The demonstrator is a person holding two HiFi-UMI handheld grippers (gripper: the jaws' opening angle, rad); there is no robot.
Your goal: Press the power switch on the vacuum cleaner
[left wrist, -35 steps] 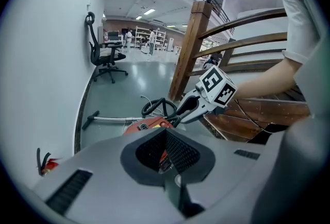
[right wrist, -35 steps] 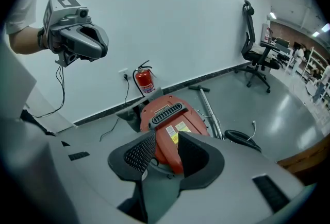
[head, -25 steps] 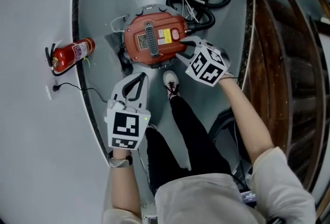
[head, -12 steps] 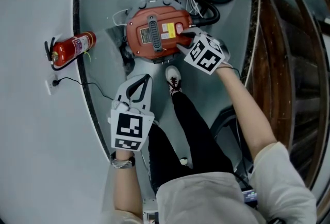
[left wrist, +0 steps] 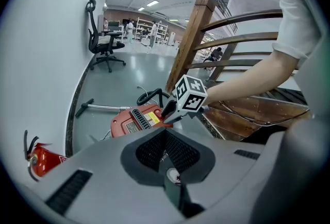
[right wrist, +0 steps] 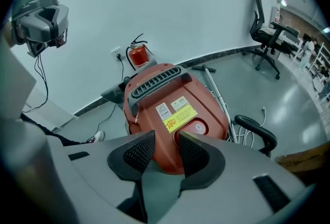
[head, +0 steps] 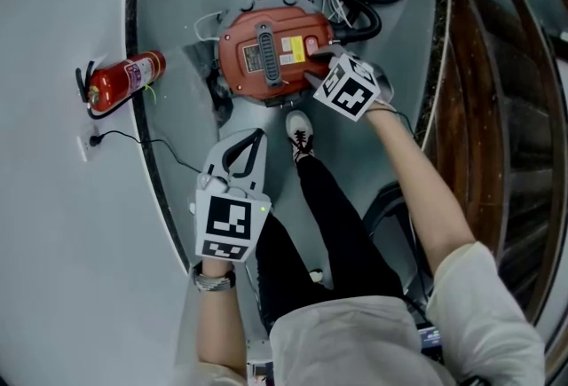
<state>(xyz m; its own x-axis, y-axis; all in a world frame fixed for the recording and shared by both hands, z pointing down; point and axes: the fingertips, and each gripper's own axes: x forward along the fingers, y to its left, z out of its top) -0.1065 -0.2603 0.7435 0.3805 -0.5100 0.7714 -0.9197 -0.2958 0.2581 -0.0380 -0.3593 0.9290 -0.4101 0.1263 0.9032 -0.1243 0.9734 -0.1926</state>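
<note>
my right gripper (head: pixel 318 65) hung half open and empty, close over the vacuum (head: pixel 266 56). its right jaw tip was just beside the switch (right wrist: pixel 198 127), which sat at 2 o'clock from the gap. the vacuum lay on the floor at 12 o'clock from my shoe (head: pixel 297 134). my left gripper (head: pixel 251 140) was clenched on nothing, at 6 o'clock from the vacuum.

The person is holding the right arm (head: pixel 428 198) stretched forward, the right gripper (head: pixel 313 66) pointing steeply down with jaws partly apart and gripping nothing, while the left gripper (head: pixel 256 137), jaws together and empty, is hanging back at that claw's left.
</note>
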